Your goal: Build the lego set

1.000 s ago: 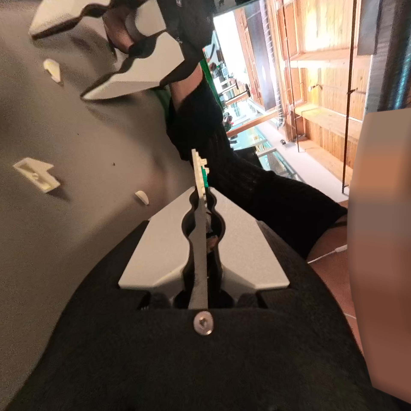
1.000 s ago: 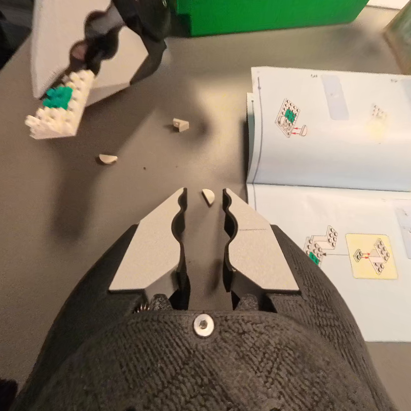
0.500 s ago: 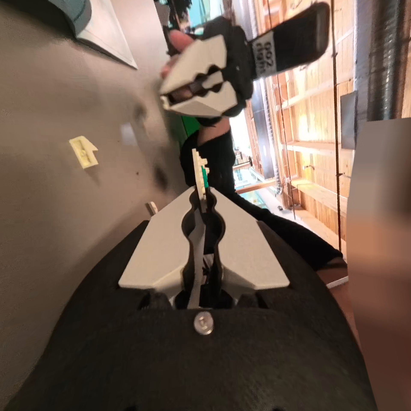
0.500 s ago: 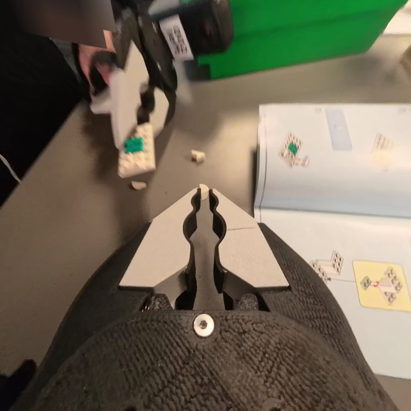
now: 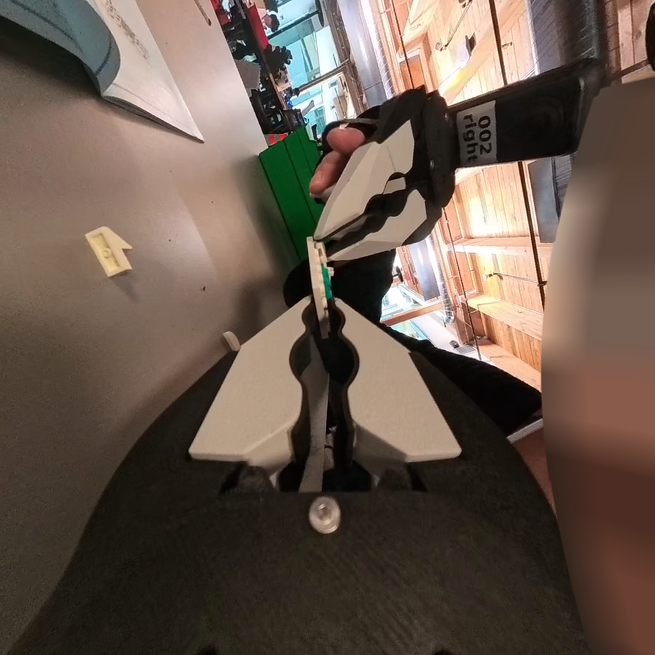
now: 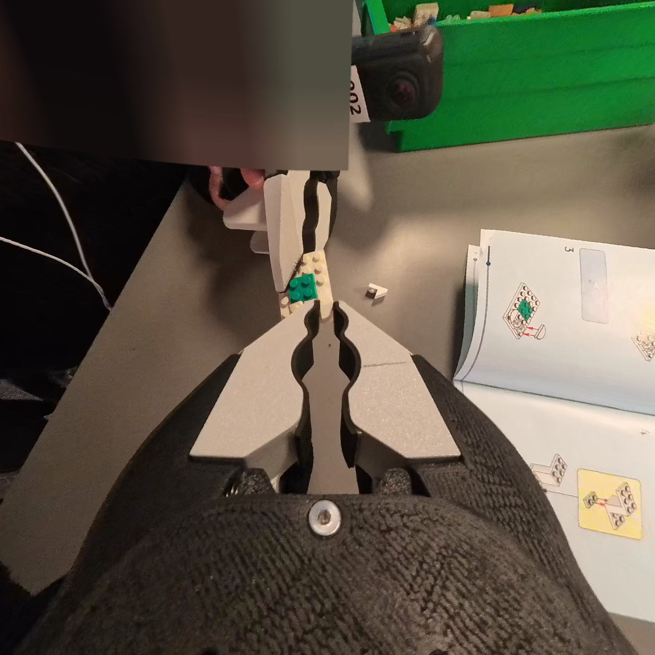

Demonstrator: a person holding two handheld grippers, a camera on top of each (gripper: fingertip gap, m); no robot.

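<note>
Grey tabletop (image 6: 407, 198) fills most of both views, with wooden walls and shelving seen at the upper right of the left wrist view. A green bin (image 6: 531, 81) is seen along the top right of the right wrist view, and an open instruction booklet (image 6: 567, 336) lies at the right edge. A small white brick (image 6: 376, 292) rests on the table right of centre, and a cream arrow-shaped piece (image 5: 108, 252) lies at the left of the left wrist view. The left gripper (image 5: 325, 301) is pressed together on the edge of a white plate with a green tile (image 6: 309, 283), held above the table at frame centre. The right gripper (image 6: 324, 305) is nearly closed, a small cream piece (image 6: 325, 310) being pinched at its tips and brought against the near end of the plate; whether the piece is seated cannot be told.
</note>
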